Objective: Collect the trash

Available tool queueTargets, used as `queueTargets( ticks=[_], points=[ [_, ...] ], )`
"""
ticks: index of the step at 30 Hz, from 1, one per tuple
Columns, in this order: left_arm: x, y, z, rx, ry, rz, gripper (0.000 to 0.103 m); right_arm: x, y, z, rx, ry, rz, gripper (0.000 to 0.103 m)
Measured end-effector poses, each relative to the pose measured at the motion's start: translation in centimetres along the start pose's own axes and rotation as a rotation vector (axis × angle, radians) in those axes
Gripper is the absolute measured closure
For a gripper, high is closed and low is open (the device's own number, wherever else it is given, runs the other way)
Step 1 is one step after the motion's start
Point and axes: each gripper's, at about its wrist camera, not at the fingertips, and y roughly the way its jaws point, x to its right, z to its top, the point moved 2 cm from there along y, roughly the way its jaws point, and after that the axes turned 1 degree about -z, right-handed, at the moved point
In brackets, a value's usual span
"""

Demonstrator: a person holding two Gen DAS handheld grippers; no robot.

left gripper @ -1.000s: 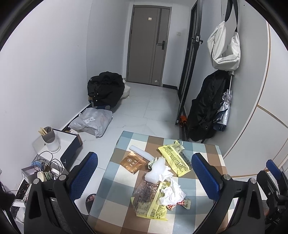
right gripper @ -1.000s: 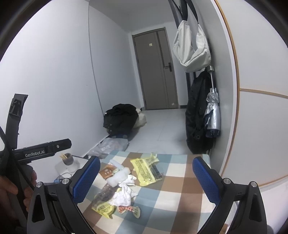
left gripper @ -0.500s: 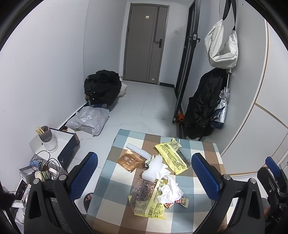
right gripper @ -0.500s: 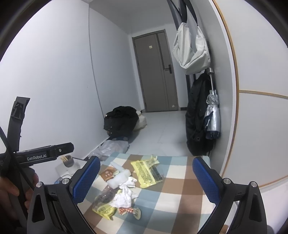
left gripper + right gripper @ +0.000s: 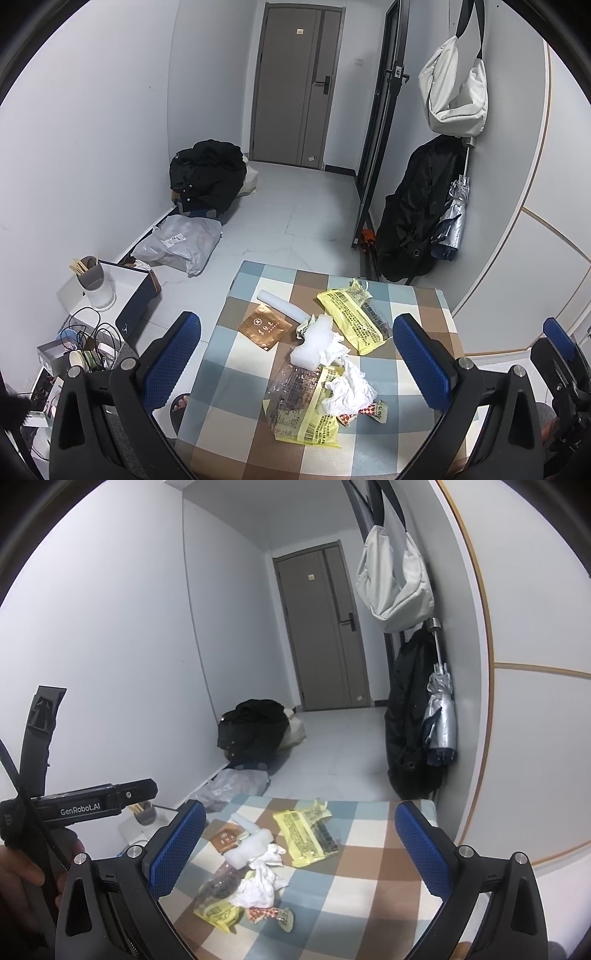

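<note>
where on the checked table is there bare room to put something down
Bare cloth runs down the right side of the checked table, right of the yellow wrapper and crumpled tissue. A narrower strip lies along the left edge, below the brown sachet. The middle is crowded with overlapping wrappers.

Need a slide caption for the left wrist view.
Open left gripper hovers above wrappers and crumpled tissue on checkered table.

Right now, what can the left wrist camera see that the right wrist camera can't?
Only the left wrist view shows the tangled cables and paper cup on the floor beside the table. Only the right wrist view shows the hand holding the left gripper. Both show the checkered table, crumpled tissue, yellow wrapper and open right gripper.
</note>
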Motion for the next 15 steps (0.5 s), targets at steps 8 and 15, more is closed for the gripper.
queueTargets(
  ticks=[8,15],
  points=[
    [-0.7,1.3,-0.2,-0.054,0.001,-0.039,0.001,0.4,0.6,-0.3,-0.011,0.018,0.009,0.000],
    [-1.8,4.0,-1.5,-0.181,-0.008,-0.109,0.001,1.0,2.4,-1.2,-0.049,0.018,-0.003,0.000]
  ],
)
